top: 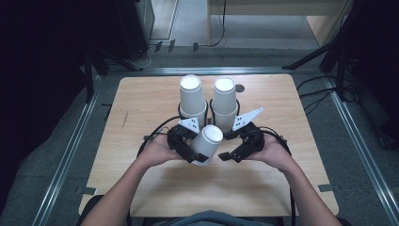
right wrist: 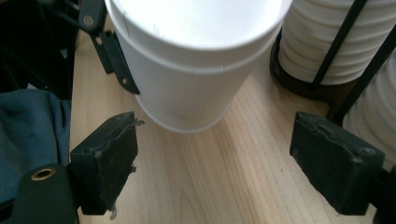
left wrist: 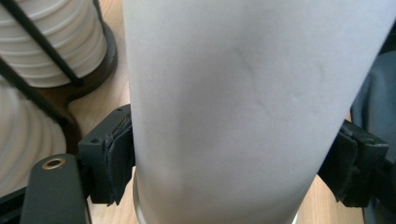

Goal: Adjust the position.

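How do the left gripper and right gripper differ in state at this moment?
The left gripper is clamped on a white paper cup, pads pressing its sides; the right gripper stands open, holding nothing. The cup sits between the left jaws but ahead of the right ones. Both are black, hand-held.

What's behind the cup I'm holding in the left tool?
Behind the cup held by the left tool, two stacks of white cups stand in black wire holders. The cup covers part of their bases.
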The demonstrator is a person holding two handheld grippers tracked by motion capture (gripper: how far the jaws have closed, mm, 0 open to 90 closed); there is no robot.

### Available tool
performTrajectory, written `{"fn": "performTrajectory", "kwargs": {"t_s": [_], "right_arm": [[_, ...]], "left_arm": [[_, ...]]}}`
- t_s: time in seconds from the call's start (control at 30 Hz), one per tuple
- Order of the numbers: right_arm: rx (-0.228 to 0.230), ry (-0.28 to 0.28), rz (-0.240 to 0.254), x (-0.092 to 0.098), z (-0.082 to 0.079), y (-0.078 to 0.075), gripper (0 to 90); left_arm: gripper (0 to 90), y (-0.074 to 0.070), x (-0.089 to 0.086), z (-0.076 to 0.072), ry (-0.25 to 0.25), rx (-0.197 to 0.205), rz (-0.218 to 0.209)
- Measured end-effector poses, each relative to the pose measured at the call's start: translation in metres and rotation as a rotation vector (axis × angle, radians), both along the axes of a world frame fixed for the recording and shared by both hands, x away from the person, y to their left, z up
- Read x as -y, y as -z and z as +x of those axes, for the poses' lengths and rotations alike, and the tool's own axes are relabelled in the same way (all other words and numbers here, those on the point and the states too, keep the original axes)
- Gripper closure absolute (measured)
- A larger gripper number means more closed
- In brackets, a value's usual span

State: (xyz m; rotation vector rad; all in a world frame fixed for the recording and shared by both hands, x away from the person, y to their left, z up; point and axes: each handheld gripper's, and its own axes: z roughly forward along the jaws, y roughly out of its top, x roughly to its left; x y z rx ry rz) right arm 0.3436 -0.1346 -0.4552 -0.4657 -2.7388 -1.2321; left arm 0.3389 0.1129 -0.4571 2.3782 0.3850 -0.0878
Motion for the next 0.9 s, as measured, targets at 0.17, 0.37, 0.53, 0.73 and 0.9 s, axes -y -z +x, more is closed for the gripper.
{"fn": "performTrajectory", "kwargs": {"t_s": [0.17, 0.37, 0.53, 0.73, 0.9], "right_arm": [[0.028, -0.007, -0.001, 0.0, 0.0, 0.004, 16.4], [0.03, -0.01, -0.005, -0.002, 0.0, 0.006, 16.6], [0.026, -0.014, -0.012, -0.003, 0.002, 0.009, 16.6], [0.024, -0.018, -0.012, -0.005, 0.002, 0.01, 16.6], [0.022, -0.026, -0.011, -0.008, 0.003, 0.011, 16.6]], "left_arm": [[16.9, -0.003, 0.0, 0.002, 0.007, 0.003, 0.04], [16.8, -0.003, 0.008, 0.005, 0.037, 0.016, 0.129], [16.8, 0.002, 0.015, 0.005, 0.062, 0.017, 0.181], [16.8, 0.008, 0.02, 0.007, 0.077, -0.003, 0.22], [16.7, 0.01, 0.028, 0.011, 0.114, -0.001, 0.275]]}}
